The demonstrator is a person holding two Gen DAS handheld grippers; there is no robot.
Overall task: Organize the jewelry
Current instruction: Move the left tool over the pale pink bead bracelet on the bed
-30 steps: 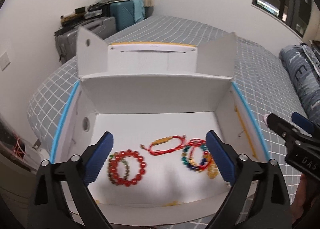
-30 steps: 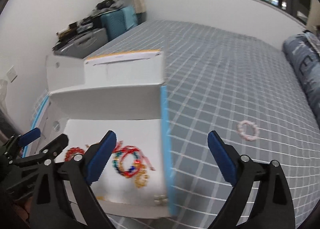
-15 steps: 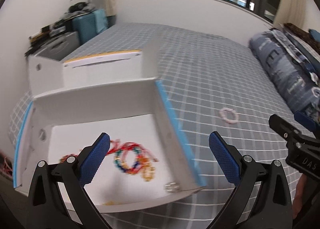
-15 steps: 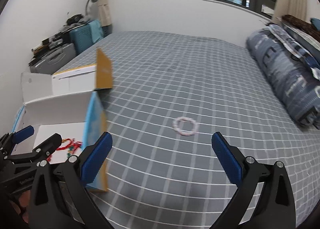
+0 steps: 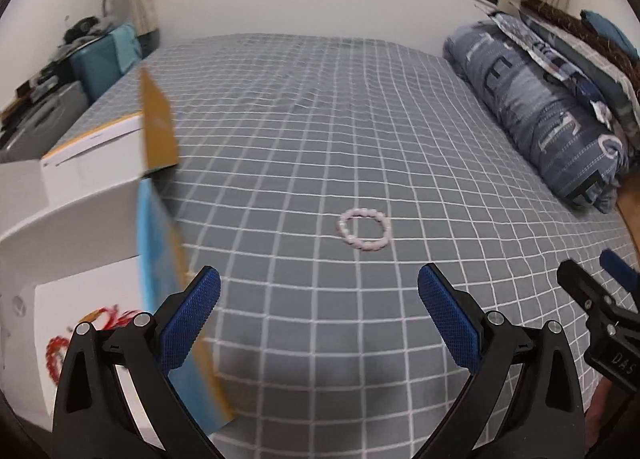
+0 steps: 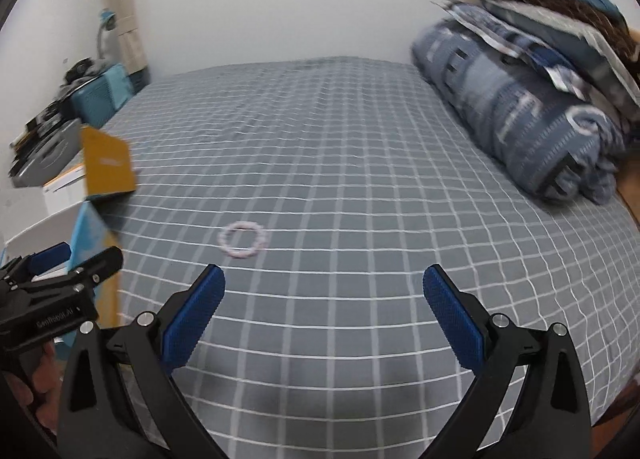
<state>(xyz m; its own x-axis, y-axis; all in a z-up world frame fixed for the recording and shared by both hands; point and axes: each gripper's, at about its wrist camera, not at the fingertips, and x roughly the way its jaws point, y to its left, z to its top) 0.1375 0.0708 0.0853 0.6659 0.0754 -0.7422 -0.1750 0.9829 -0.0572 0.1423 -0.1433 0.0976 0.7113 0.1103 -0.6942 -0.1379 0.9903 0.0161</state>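
Bracelet of pale pink beads (image 5: 364, 229) lies flat on the grey checked bedspread (image 5: 320, 131), ahead of the left gripper (image 5: 319, 295) and roughly centred between its fingers, well beyond the tips and touching neither; seen from the right gripper (image 6: 324, 291) the same bracelet (image 6: 243, 239) sits ahead and toward its left finger, also clear of the tips. Both tools are spread wide, blue pads (image 5: 192, 315) far apart, gripping nothing; each hovers above the cover. To the left of the left gripper stands a white cardboard box (image 5: 80, 195) with a blue side and an orange flap, its near wall just beside the left finger; red beaded jewelry (image 5: 56, 351) lies on its floor, blurred. Off to the right of both tools a rolled blue quilt (image 6: 520, 115) rests along the bed's edge; suitcases (image 5: 104, 59) stand beyond the box at the wall.
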